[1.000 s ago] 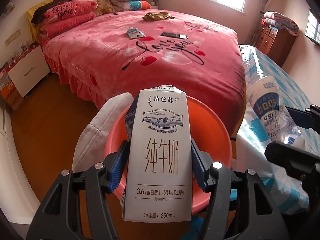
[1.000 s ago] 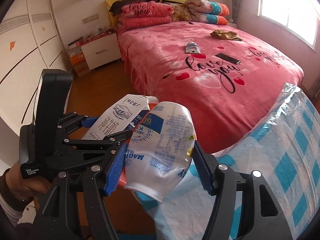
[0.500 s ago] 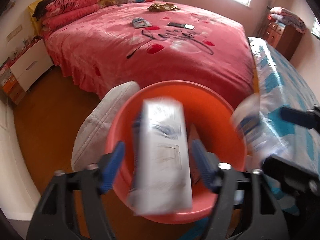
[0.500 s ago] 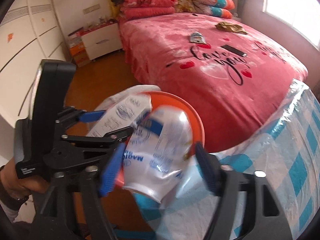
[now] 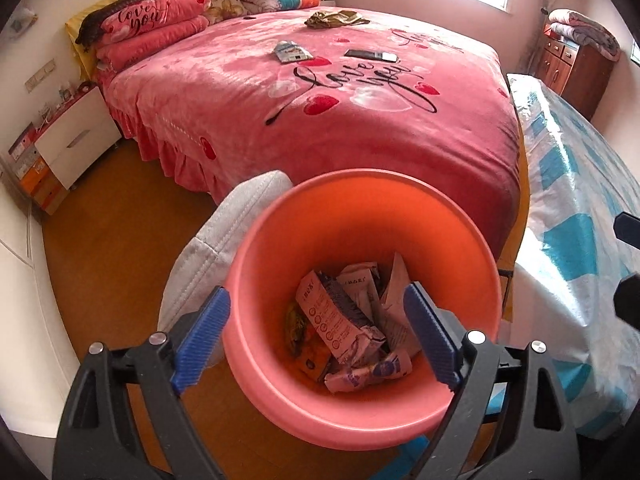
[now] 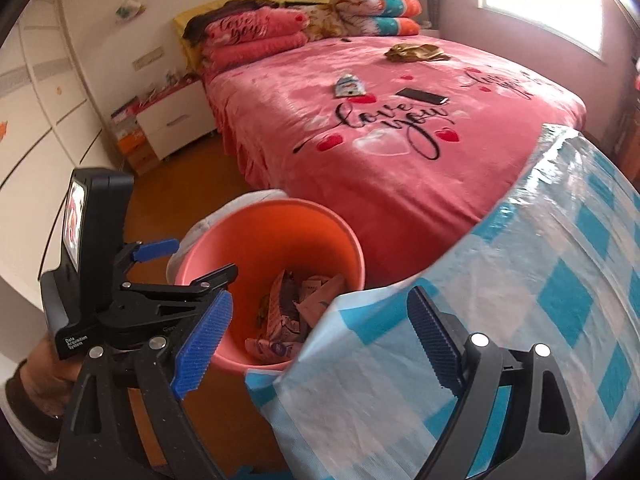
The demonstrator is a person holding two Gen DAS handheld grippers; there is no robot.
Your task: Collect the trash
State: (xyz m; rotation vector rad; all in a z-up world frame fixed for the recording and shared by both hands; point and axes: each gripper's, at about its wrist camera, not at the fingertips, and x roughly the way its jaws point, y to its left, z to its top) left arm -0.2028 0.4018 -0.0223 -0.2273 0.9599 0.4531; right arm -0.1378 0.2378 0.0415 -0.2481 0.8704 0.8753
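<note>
The left gripper (image 5: 316, 336) hangs over the mouth of an orange bin (image 5: 280, 248). Its jaws have just been opening, and they now stand wide apart with nothing between them. The right gripper (image 6: 320, 332) is also spread wide and empty, its jaws having just opened as well; it sits over the edge of a table covered in a blue-and-white checked cloth (image 6: 560, 280), just beside the bin. In the right wrist view the left gripper shows at the left edge, held by a hand (image 6: 44, 364) in a dark sleeve.

The trash (image 5: 352, 320) lies at the bottom of the bin: crumpled cartons and wrappers piled together. A white cushion (image 5: 224, 232) leans against the bin's left side, on a brown floor (image 5: 120, 220).

Behind the bin stands a bed with a pink blanket (image 5: 240, 92) printed with hearts and lettering. On the blanket lie a small packet (image 5: 292, 52), a dark phone (image 5: 370, 55) and an olive-coloured crumpled cloth (image 5: 336, 19). Folded quilts and pillows (image 5: 152, 28) are stacked at the head. A white nightstand (image 5: 76, 140) stands left of the bed, a wooden cabinet (image 5: 576, 68) to the far right.
</note>
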